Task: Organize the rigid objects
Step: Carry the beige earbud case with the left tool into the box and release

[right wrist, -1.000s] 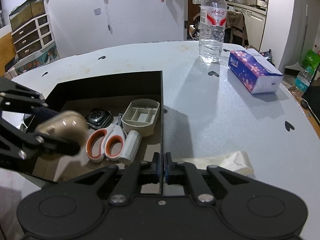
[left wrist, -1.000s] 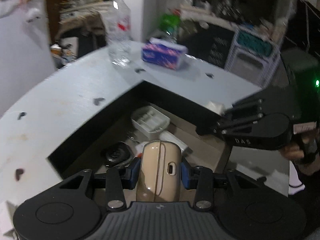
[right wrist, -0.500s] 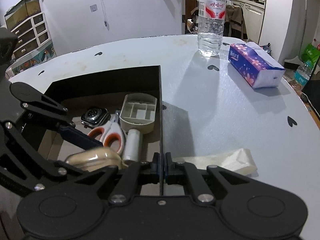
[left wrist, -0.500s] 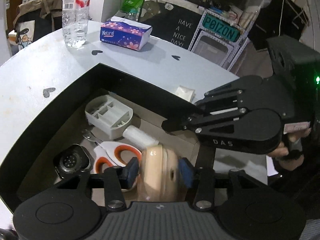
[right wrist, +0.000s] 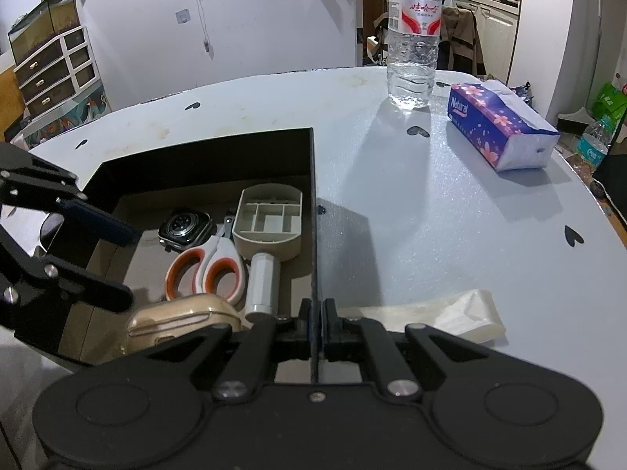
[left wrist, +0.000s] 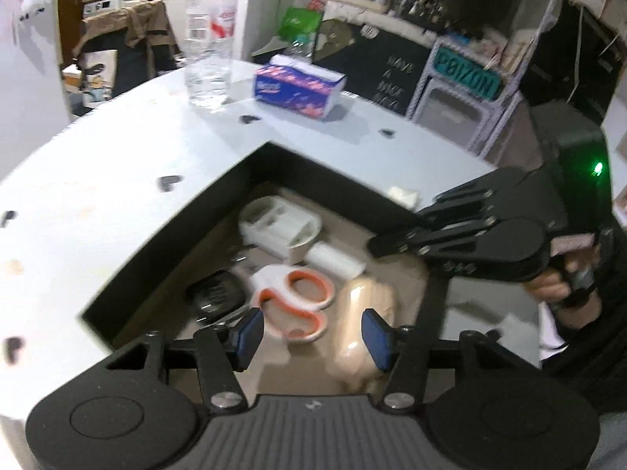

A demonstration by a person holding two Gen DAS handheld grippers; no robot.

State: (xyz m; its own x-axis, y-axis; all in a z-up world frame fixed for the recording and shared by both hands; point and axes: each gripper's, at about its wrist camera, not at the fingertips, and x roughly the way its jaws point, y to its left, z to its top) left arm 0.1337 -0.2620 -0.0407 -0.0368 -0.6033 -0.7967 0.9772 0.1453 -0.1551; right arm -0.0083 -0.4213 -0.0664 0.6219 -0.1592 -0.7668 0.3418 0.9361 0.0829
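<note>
While open, left gripper (left wrist: 313,333) overhangs beige case (left wrist: 362,325).

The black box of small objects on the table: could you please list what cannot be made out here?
- Beige rounded case: its near end is hidden by the right gripper body in the right wrist view, and blurred in the left wrist view.
- Tissue pack lettering: motion-blurred in the left wrist view.
- Black box near wall: hidden by gripper bodies in both views.

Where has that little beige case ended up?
The beige case lies inside the black box, at its near end in the right wrist view, beside the orange-handled scissors and the white cylinder, below the open left hand-held gripper.
</note>
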